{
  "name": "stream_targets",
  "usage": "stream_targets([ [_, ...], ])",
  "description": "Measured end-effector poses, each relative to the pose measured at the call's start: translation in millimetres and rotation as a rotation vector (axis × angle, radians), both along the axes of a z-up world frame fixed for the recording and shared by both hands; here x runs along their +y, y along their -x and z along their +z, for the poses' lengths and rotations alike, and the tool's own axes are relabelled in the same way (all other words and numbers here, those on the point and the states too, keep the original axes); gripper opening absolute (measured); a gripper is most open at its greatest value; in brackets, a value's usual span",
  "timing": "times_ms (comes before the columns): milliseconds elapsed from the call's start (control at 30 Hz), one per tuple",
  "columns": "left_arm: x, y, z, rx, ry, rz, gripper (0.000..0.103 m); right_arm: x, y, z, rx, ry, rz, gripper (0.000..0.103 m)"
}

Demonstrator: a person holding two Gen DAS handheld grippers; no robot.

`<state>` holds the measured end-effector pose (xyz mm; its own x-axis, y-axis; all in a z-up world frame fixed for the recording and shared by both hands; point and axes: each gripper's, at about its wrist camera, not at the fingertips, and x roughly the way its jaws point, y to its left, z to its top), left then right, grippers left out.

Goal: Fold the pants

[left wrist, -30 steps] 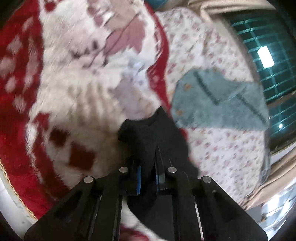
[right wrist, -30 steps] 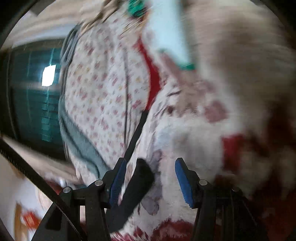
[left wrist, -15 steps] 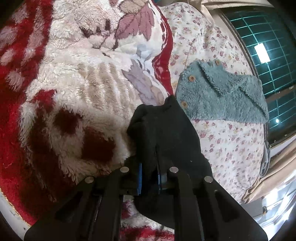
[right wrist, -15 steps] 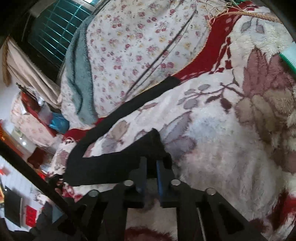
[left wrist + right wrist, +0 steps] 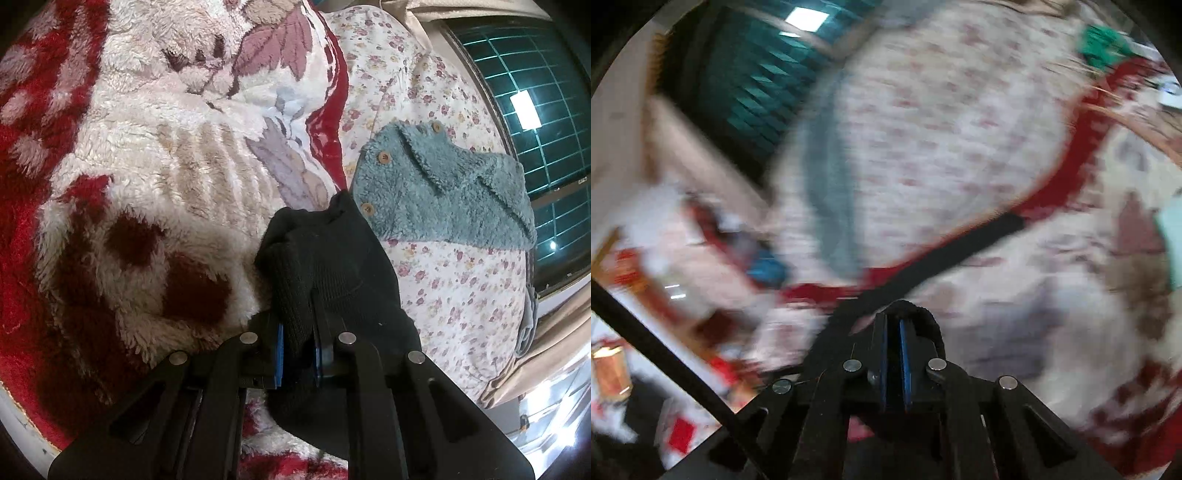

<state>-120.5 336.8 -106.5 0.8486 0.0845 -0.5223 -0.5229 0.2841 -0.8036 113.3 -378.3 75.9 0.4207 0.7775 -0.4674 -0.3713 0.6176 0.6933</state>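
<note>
The black knit pants (image 5: 332, 266) lie bunched on a fluffy red and white blanket (image 5: 155, 177). My left gripper (image 5: 298, 343) is shut on a fold of the pants, with black cloth heaped over and to the right of its fingers. In the blurred right wrist view, my right gripper (image 5: 893, 332) is shut on another edge of the pants (image 5: 942, 251), and a black strip of them stretches away up to the right across the blanket (image 5: 1052, 295).
A folded teal fleece garment with wooden buttons (image 5: 443, 195) lies on a floral sheet (image 5: 461, 288) just right of the pants. A window with a green grid (image 5: 535, 92) and beige curtains stand beyond the bed's far right edge.
The right gripper closed on the pants edge a second ago and is now swinging fast, blurring its view. The left gripper keeps its hold and has drawn the pants slightly nearer.
</note>
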Motion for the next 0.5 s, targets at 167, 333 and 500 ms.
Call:
stream_targets([
  [167, 3.7, 2.2, -2.5, -0.015, 0.059, -0.001, 0.012, -3.4, -86.9, -108.7, 0.204, 0.325, -0.169, 0.017],
  [333, 4.9, 1.9, -2.8, -0.02, 0.062, -0.017, 0.012, -39.2, -53.3, -117.3, 0.249, 0.094, -0.217, 0.039],
  [500, 2.3, -0.5, -1.2, -0.008, 0.04, -0.011, 0.013, -38.1, -18.8, -122.2, 0.26, 0.009, -0.112, 0.04],
])
